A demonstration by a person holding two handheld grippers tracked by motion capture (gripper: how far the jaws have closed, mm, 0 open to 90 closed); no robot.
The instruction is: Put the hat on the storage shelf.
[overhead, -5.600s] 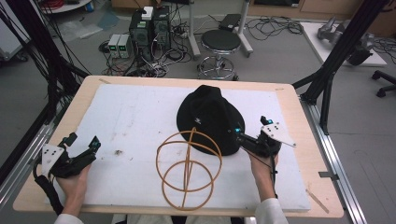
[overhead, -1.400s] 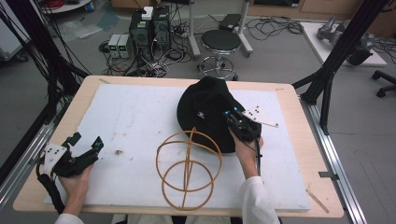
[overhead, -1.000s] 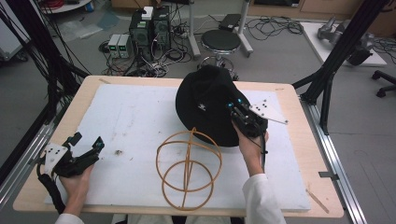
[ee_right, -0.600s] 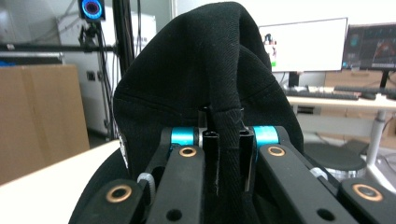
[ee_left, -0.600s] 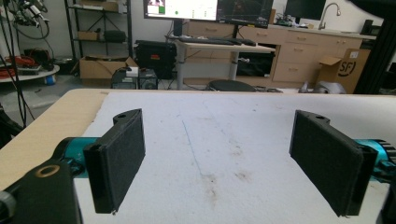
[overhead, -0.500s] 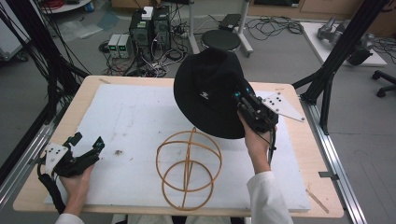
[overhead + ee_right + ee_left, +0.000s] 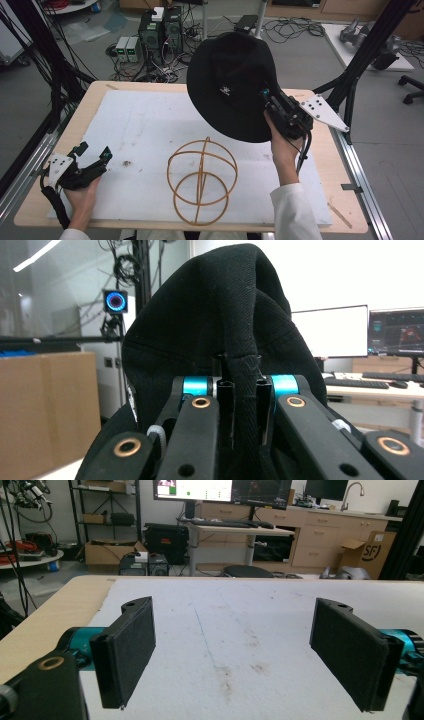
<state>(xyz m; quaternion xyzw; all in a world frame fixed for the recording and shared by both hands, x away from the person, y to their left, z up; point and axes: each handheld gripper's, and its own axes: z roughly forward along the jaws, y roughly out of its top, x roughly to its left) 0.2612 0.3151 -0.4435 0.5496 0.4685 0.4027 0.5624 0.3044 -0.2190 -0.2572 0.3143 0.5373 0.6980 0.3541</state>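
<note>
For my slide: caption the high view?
Right gripper lifts a black hat above the wire stand; left gripper rests open.

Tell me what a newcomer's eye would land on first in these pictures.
First the black hat, lifted off the table at the far right, its brim pinched in the shut right hand-held gripper. Next the wire stand, a tan globe of hoops standing on the white mat near the front middle. The left hand-held gripper rests open at the front left, holding nothing.
</note>
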